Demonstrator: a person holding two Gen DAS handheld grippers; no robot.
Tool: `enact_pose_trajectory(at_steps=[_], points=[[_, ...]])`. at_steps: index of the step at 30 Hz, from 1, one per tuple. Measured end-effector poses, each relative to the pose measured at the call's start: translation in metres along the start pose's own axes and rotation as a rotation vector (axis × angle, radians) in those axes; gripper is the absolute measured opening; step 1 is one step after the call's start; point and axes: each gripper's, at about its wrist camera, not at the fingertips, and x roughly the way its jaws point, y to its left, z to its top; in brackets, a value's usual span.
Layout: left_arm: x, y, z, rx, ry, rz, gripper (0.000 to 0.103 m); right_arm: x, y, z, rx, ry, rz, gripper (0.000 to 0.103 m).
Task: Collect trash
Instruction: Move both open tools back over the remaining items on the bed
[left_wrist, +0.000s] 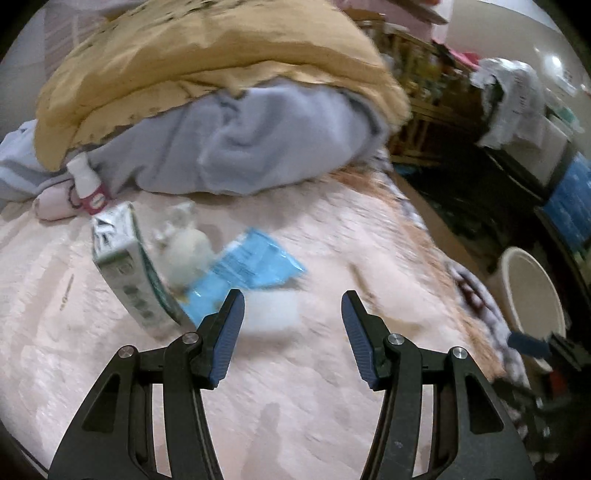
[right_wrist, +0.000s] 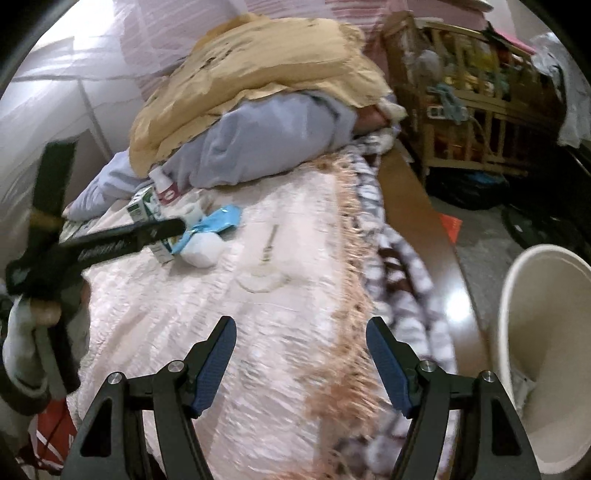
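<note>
left claw stands wide and holds nothing, poised over the pink bedspread just short of a trash cluster: a green-and-white carton, a crumpled white wad, a blue wrapper and a blurred white piece between the fingertips. right claw is also wide and empty, over the fringed bed edge, well apart from that cluster. a cream bin stands on the floor beside the bed, at the right.

White wad blurred; bin cut by frame edge.
</note>
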Motion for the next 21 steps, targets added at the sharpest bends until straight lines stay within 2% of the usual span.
enact_pose_trajectory(at_steps=[4, 11, 16, 21], points=[[0.013, 0.036, 0.015, -0.043, 0.001, 0.066, 0.053, 0.015, 0.014, 0.01, -0.026, 0.014, 0.012, 0.07], [0.004, 0.118, 0.017, -0.153, -0.017, 0.158, 0.053, 0.056, 0.045, 0.034, -0.076, 0.047, 0.073, 0.071], [-0.009, 0.174, 0.003, -0.259, -0.007, 0.153, 0.053, 0.097, 0.075, 0.054, -0.114, 0.084, 0.15, 0.076], [-0.017, 0.21, -0.012, -0.333, 0.0, 0.147, 0.053, 0.139, 0.101, 0.071, -0.204, 0.134, 0.168, 0.076]])
